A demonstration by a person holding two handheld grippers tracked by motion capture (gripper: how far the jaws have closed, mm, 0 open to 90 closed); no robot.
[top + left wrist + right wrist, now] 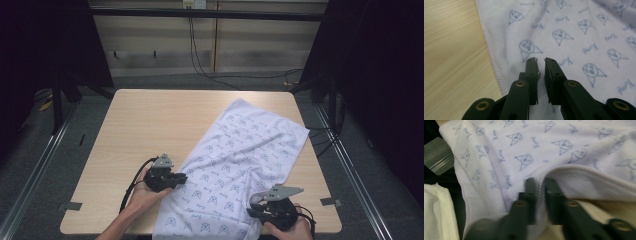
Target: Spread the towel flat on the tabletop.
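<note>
Overhead, the table (150, 120) was a pale wood-grain top with rounded corners, standing on grey carpet between two metal floor rails. Dark curtains closed off both sides of the room, and a light panelled wall ran along the back, where black cables hung from a socket box and trailed across the floor. Small patches of grey tape sat near the table's front corners.

A white towel (240, 165) lay slantwise over the right half of the table, its far corner toward the back and its near end hanging over the front edge. It was printed all over with small blue cartoon faces and a short blue cursive word, too small and soft to read with certainty.

The left hand-held gripper (181, 178) rested at the towel's left hem, held by the person's left hand (142, 192). In the left gripper view its jaws stood nearly together with a thin gap, poised just above the cloth beside the stitched hem; whether they pinched any fabric could not be told.

The right hand-held gripper (254, 212) sat at the towel's near right edge by the table's front. In the right gripper view its jaws were clamped on a raised fold of the towel's hem (541, 185).
</note>
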